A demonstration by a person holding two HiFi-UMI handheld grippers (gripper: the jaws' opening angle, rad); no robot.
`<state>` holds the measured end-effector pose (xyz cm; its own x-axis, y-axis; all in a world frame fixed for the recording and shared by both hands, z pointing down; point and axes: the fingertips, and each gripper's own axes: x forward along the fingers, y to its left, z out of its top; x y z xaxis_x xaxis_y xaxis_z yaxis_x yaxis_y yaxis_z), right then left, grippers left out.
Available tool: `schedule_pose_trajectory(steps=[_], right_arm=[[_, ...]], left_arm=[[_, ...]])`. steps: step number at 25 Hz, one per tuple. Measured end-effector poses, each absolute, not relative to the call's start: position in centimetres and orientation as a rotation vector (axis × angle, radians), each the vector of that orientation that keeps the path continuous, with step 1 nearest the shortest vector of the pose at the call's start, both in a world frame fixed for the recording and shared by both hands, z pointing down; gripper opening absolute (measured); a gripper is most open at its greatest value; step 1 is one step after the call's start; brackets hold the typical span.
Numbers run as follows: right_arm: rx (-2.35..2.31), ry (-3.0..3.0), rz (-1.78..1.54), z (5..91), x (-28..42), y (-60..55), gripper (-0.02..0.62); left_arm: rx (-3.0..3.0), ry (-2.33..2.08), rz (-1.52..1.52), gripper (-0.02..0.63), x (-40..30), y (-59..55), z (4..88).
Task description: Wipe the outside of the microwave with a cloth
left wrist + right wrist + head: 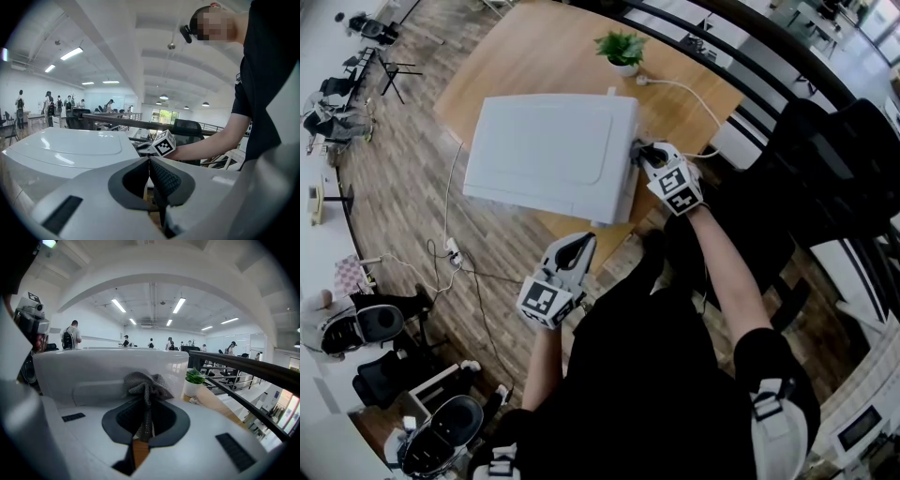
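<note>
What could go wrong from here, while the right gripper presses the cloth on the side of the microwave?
1. The right gripper pinches only a bunched fold of the cloth; it might slip out under rubbing.
2. The left gripper is shut and off the microwave, so a hard sideways push may slide it.
3. Wiping toward the back could snag the white cable.

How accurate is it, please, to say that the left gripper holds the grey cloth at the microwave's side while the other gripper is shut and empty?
Wrong gripper: the right gripper view shows the right gripper holding the grey cloth at the microwave's side; the other, the left gripper, is shut and empty.
</note>
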<state>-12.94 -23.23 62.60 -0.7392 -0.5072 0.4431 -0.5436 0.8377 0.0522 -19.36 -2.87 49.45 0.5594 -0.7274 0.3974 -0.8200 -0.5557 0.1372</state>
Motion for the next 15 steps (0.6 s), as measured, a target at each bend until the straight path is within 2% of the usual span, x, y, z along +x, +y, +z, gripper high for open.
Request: schedule_pose_trajectory(steps=[15], right_arm=[[0.714, -2.591, 0.17, 63.6, -13.5, -18.6, 0.017]], left_arm=[[2.497, -1.264, 0.435, 0.003, -18.1, -2.5, 49.6]])
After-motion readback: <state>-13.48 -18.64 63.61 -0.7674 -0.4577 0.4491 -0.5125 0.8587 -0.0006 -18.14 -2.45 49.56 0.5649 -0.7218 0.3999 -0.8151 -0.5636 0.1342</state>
